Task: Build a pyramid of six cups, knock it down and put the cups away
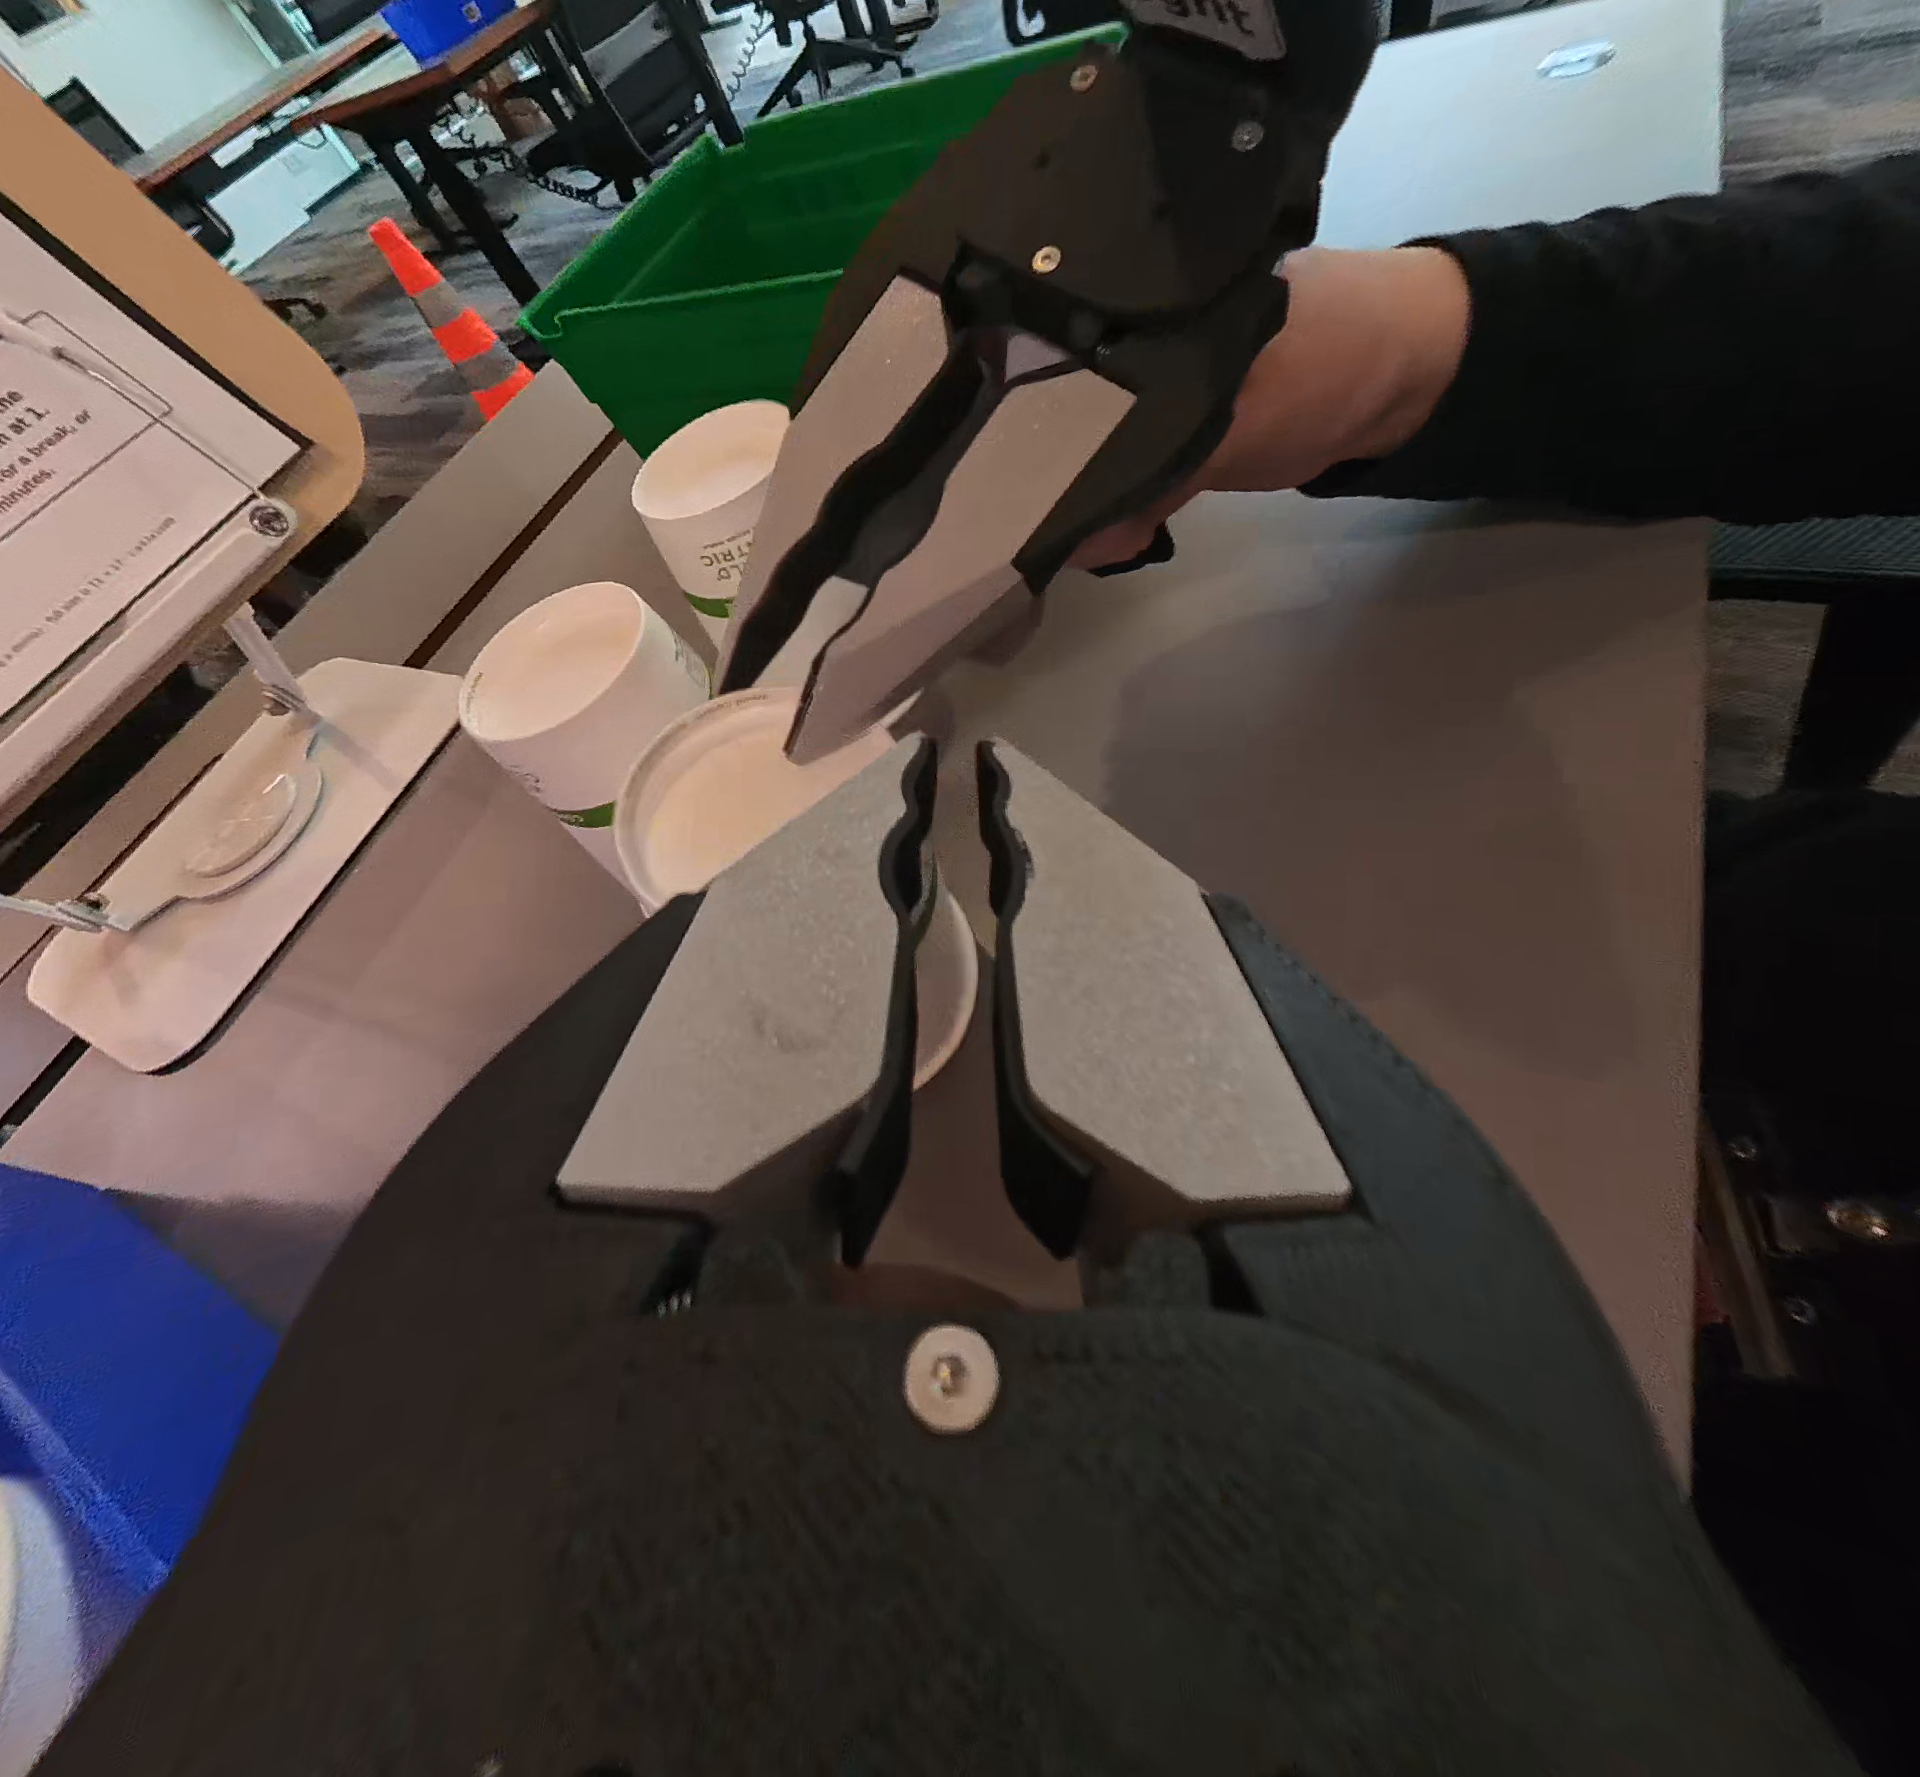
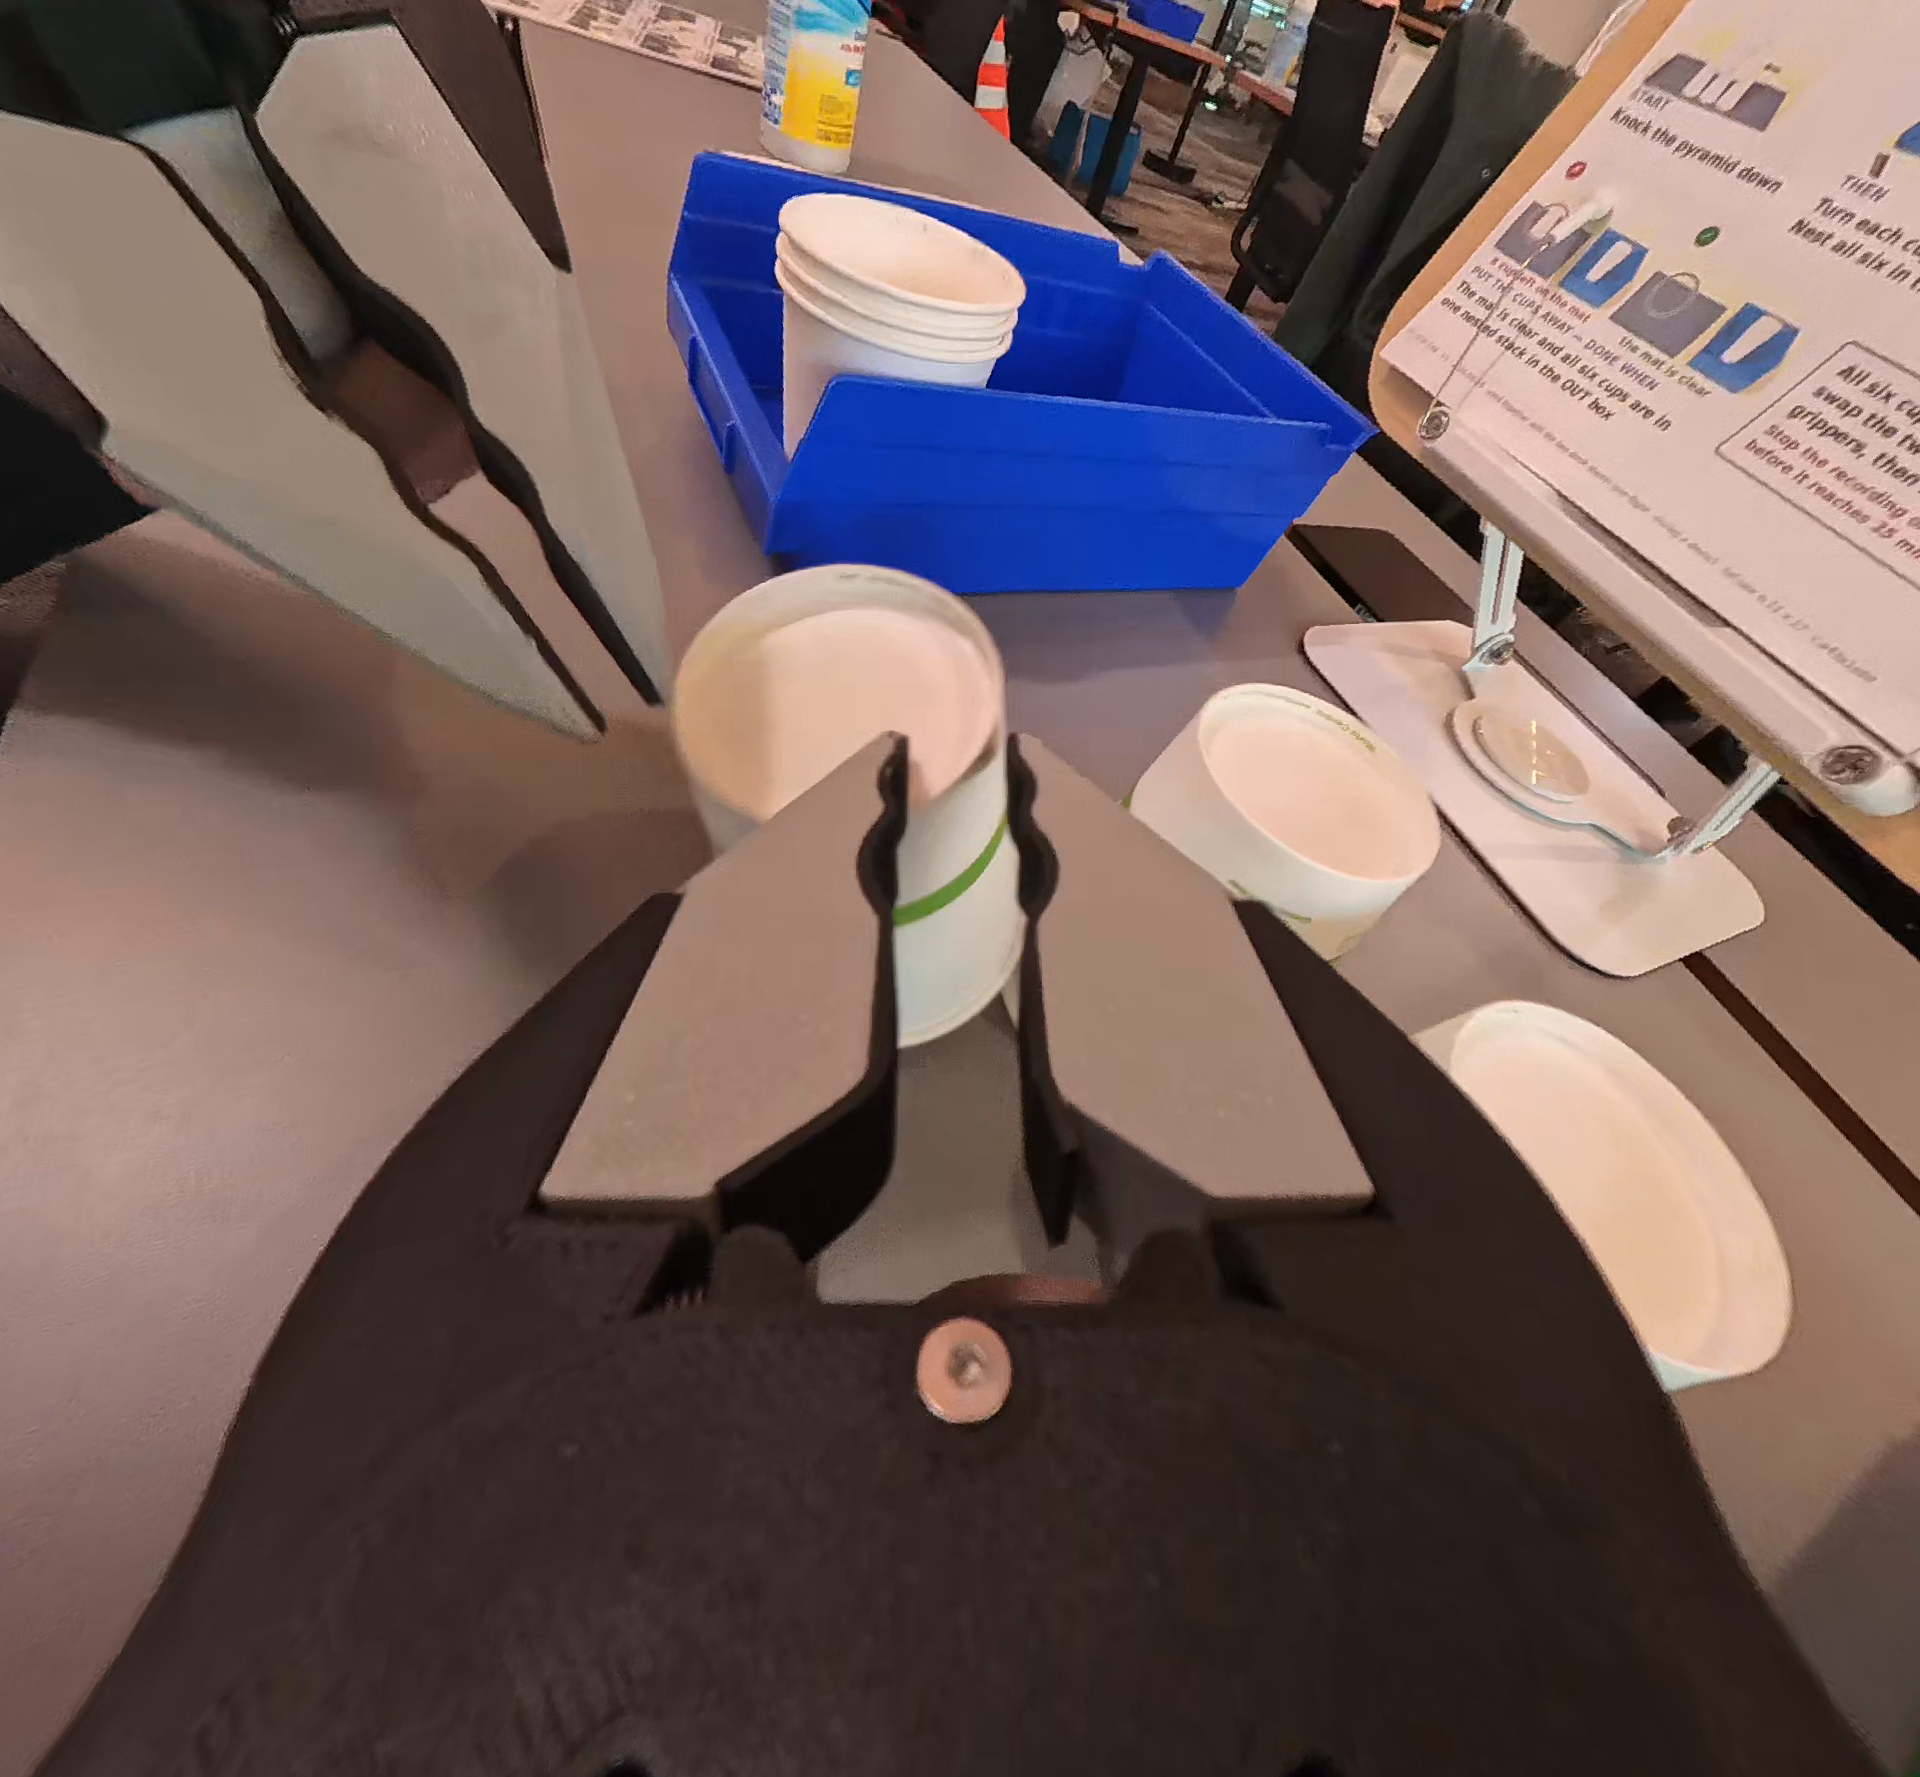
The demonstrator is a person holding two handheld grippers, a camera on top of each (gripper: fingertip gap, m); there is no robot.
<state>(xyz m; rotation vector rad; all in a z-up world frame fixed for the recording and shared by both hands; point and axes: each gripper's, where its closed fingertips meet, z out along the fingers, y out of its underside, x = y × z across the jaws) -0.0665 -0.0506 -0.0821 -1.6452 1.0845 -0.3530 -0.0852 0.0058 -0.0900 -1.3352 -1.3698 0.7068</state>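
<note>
Three white paper cups with a green band stand bottom-up on the grey table. My right gripper is closed on the wall of the nearest cup, just under its base. It also shows in the left wrist view, tips on that cup. My left gripper is shut with a thin gap and holds nothing. It hovers right beside the same cup and shows in the right wrist view. Two more cups stand to the right. A nested cup stack stands in the blue bin.
A green bin sits at the table's far end, past the cups. An instruction board on a white stand is by the cups. A wipes canister stands behind the blue bin. A closed laptop lies far right. Some 6 cm of space lies between my two pairs of fingers. Both grippers' tips are roughly 20 cm from the nested cup stack.
</note>
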